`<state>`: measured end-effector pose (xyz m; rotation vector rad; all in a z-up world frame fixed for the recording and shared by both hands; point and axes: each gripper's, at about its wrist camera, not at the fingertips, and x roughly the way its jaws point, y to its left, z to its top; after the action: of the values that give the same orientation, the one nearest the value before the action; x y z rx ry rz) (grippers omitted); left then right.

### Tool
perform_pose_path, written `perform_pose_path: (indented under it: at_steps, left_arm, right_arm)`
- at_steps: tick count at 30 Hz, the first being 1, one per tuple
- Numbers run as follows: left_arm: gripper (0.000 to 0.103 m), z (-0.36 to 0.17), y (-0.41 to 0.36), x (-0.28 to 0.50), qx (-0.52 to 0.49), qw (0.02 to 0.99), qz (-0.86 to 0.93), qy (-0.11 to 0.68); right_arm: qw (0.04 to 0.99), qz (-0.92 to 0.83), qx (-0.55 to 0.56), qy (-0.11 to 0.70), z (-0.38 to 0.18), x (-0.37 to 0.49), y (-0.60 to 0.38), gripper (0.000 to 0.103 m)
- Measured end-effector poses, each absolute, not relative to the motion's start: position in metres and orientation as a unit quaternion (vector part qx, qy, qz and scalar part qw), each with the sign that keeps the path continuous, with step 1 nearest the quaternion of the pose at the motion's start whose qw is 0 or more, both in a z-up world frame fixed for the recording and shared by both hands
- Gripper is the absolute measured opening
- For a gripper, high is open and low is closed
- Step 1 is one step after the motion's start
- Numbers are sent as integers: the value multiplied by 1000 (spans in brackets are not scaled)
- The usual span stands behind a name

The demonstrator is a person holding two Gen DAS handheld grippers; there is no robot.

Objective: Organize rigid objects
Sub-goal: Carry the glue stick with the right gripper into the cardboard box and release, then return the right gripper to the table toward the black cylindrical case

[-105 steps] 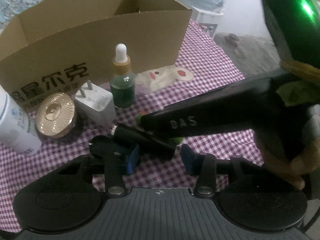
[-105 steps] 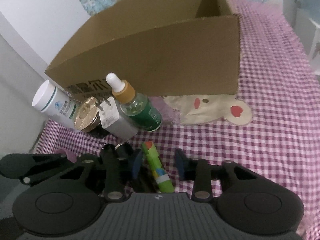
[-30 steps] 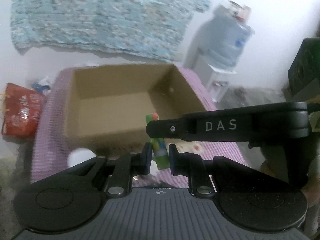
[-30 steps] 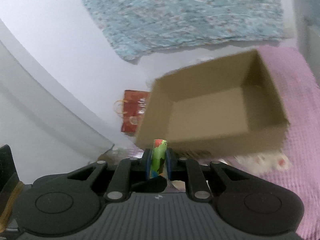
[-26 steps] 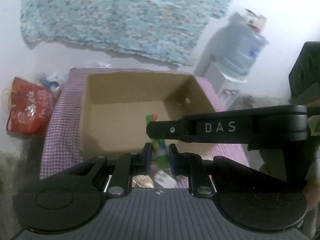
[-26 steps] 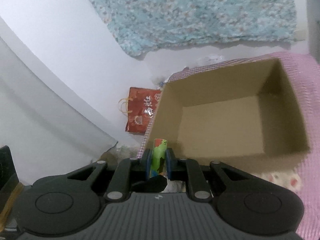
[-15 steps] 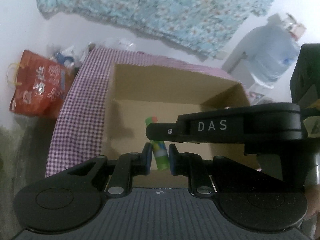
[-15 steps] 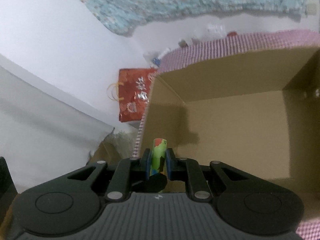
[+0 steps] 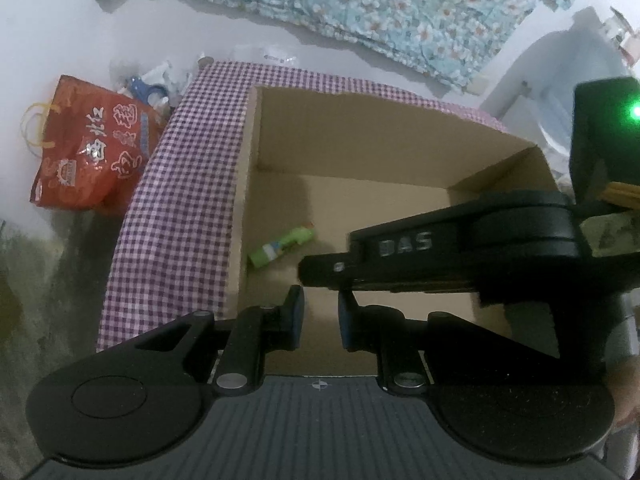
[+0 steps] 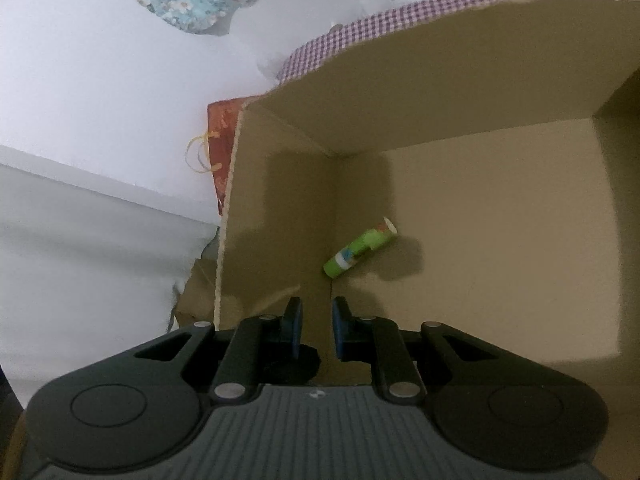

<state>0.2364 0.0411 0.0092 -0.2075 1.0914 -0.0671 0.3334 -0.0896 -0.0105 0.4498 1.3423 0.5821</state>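
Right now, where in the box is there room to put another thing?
Most of the cardboard box floor is bare, from the middle to the right wall. Only the left corner is taken, by the green tube lying on its side.

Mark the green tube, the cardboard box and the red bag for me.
green tube [image 10: 359, 254]: right wrist view, middle of its body, lying on the box floor.
cardboard box [image 9: 360, 138]: left wrist view, inner face of the far wall.
red bag [image 9: 94, 148]: left wrist view, printed front face.
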Motion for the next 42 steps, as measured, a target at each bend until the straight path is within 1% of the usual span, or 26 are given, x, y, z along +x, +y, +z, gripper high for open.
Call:
perform_pose_path:
  at_steps: [9, 14, 19, 23, 29, 33, 37, 42]
  left_arm:
    - [19, 47, 35, 203, -105, 869, -51, 480]
    - [19, 71, 24, 169, -101, 880, -77, 457]
    - [20, 74, 4, 131, -87, 881, -110, 452]
    - [20, 52, -19, 104, -73, 870, -134, 468]
    - [20, -1, -53, 80, -54, 853, -164, 492]
    - [20, -32, -75, 78, -41, 840, -186, 508]
    - [20, -51, -87, 83, -39, 828, -200, 522]
    - [20, -69, -89, 88, -57, 814, -199, 543]
  right_arm:
    - [752, 269, 246, 550, 41, 305, -138, 18]
    - [773, 274, 268, 506, 74, 262, -182, 18]
    - [795, 267, 270, 473, 87, 201, -222, 18]
    - [808, 247, 263, 466, 73, 158, -246, 18]
    - [809, 208, 234, 498, 17, 120, -262, 19]
    - [810, 193, 196, 518, -7, 119, -257, 19]
    - [807, 209, 177, 523, -21, 128, -251, 19]
    - [791, 221, 183, 540, -39, 142, -246, 20]
